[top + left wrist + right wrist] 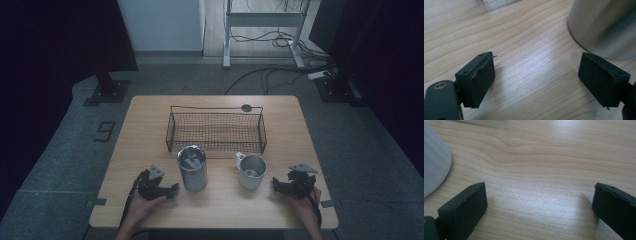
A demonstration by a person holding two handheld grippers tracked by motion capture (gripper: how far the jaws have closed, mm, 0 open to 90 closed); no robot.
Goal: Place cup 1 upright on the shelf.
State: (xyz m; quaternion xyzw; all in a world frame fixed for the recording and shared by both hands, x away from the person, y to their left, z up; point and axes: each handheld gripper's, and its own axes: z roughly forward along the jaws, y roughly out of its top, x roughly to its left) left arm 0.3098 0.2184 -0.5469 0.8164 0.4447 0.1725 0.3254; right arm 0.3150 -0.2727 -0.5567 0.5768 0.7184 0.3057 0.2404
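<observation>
Jaws of both grippers gape, holding nothing: steel canister (604, 25) at the left gripper's (536, 80) one o'clock, white mug (434, 160) at the right gripper's (539, 207) ten.

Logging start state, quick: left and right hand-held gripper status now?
Left hand-held gripper: open, empty, beside the steel canister.
Right hand-held gripper: open, empty, near the white mug.

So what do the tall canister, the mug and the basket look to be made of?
Tall canister: metal, apparently brushed steel, with a soft streaky sheen on its wall. Mug: looks like white glazed ceramic or enamel, smooth and matte-bright; hard to say which. Basket: dark wire mesh on a thin wire frame, see-through.
</observation>
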